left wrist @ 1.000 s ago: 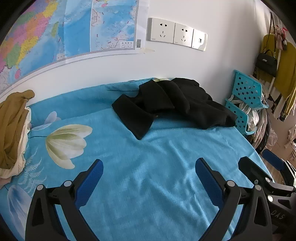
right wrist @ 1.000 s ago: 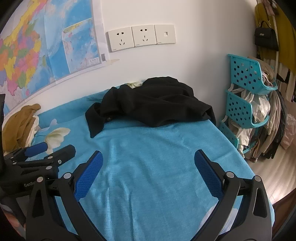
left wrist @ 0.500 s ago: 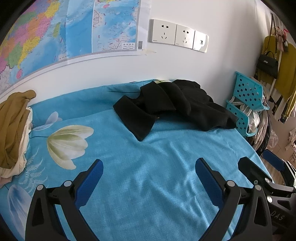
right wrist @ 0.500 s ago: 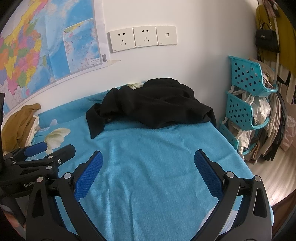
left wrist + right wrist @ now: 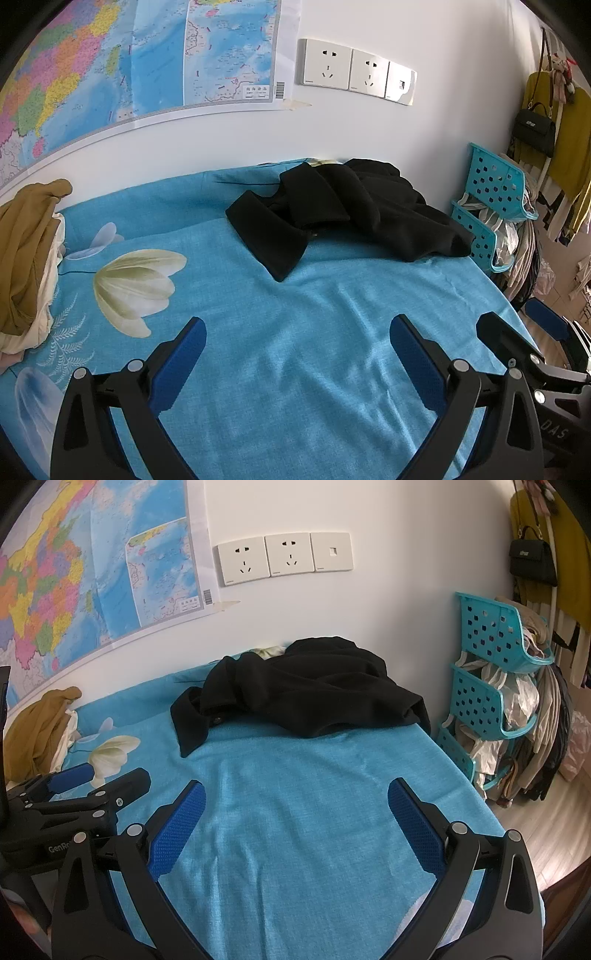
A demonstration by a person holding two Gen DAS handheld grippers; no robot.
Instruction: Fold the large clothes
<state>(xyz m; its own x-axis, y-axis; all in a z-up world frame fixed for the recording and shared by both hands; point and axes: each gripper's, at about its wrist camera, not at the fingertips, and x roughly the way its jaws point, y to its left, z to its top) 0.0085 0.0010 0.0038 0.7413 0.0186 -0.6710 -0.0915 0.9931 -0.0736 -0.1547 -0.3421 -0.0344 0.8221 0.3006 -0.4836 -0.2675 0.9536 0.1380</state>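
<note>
A crumpled black garment [image 5: 343,214] lies at the far side of the blue bedsheet [image 5: 295,332], against the wall; it also shows in the right wrist view [image 5: 306,694]. My left gripper [image 5: 295,354] is open and empty, hovering over the sheet well short of the garment. My right gripper [image 5: 295,823] is open and empty too, to the right of the left one. The left gripper's fingers [image 5: 74,775] show at the left of the right wrist view. The right gripper's fingers [image 5: 517,339] show at the right of the left wrist view.
A mustard and cream pile of clothes [image 5: 26,251] lies at the bed's far left. Teal stacked baskets [image 5: 491,686] with hanging clothes stand to the right of the bed. A map [image 5: 110,74] and wall sockets [image 5: 354,70] are on the wall behind.
Both grippers have tilted or drawn back slightly, so the garment sits a little lower in view. Both stay open and empty.
</note>
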